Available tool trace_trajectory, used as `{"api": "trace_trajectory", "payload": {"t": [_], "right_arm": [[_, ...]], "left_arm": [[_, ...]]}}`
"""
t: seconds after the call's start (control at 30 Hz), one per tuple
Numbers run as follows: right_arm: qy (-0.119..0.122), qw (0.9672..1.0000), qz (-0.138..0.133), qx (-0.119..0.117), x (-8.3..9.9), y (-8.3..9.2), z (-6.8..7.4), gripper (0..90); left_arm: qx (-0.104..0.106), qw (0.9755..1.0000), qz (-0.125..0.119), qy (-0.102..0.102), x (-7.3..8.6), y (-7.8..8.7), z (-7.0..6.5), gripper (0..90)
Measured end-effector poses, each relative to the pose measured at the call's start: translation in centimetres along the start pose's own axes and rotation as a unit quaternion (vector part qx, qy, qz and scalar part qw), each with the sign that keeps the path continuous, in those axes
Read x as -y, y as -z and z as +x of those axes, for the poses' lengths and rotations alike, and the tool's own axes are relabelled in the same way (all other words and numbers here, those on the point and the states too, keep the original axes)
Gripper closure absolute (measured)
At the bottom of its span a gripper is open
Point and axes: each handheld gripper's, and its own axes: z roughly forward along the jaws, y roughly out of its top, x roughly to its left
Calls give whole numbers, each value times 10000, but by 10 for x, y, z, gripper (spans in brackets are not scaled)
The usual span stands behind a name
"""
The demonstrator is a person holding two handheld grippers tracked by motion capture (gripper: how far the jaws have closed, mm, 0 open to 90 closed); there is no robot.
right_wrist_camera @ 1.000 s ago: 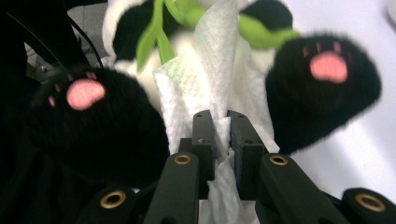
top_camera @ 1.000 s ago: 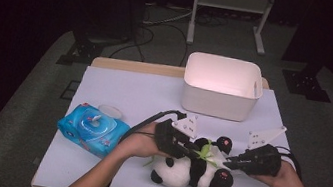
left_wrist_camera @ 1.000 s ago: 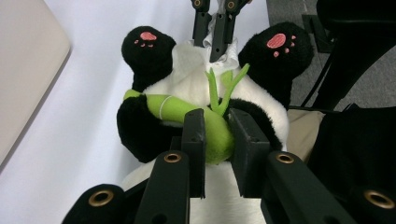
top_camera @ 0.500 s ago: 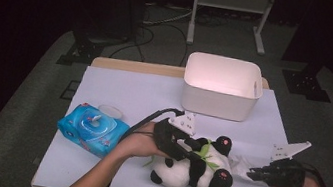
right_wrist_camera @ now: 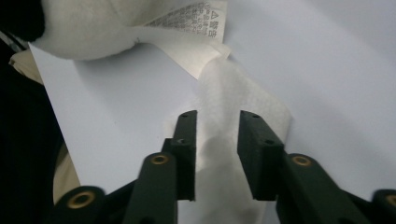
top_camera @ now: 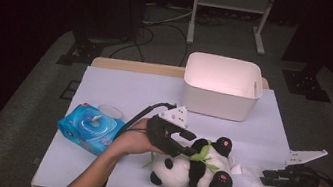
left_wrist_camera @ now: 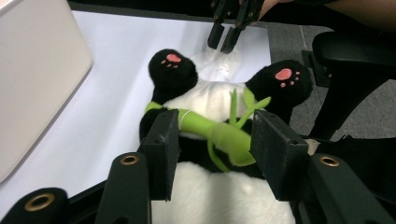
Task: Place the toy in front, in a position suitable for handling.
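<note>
A panda plush [top_camera: 192,171] lies on its back near the table's front edge, holding a green bamboo sprig [left_wrist_camera: 219,135]. My left gripper [top_camera: 186,145] reaches over its belly. Its jaws have just been opening and stand open [left_wrist_camera: 217,149] on either side of the sprig. A crumpled white wipe [top_camera: 249,180] lies on the sheet by the panda's feet. My right gripper [top_camera: 267,178] sits low over it. Its jaws have also just been opening, and the wipe [right_wrist_camera: 243,93] runs loosely between the pads [right_wrist_camera: 217,135]. The panda's sewn label [right_wrist_camera: 191,21] lies just beyond.
A white bin [top_camera: 221,87] stands at the back of the light sheet [top_camera: 120,86]. A blue pack of wipes [top_camera: 90,129] lies at the left with a small white disc [top_camera: 110,111] behind it. The table's right edge is close to my right hand.
My right gripper moved right, away from the panda, towards the front right corner, and its jaws opened over the wipe. My left gripper stayed on the panda and its jaws opened.
</note>
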Motion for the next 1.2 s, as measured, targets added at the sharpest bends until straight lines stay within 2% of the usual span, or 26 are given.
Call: {"api": "trace_trajectory", "payload": {"t": [0.2,0.43,0.6,0.83,1.2], "right_arm": [[-12,10000,-44,9,-4,4,-1,654],[112,9999,-127,-14,-18,9,1,637],[234,9996,-162,-25,-33,9,2,618],[379,9990,-224,-115,-55,8,2,595],[640,9973,-275,-248,-94,2,1,528]], "left_arm": [[-64,10000,-25,72,6,5,2,493],[-147,9997,-48,188,17,12,5,465],[-238,9991,-143,329,29,18,8,451],[-385,9981,-139,458,43,25,11,423],[-701,9955,-130,627,67,36,11,326]]}}
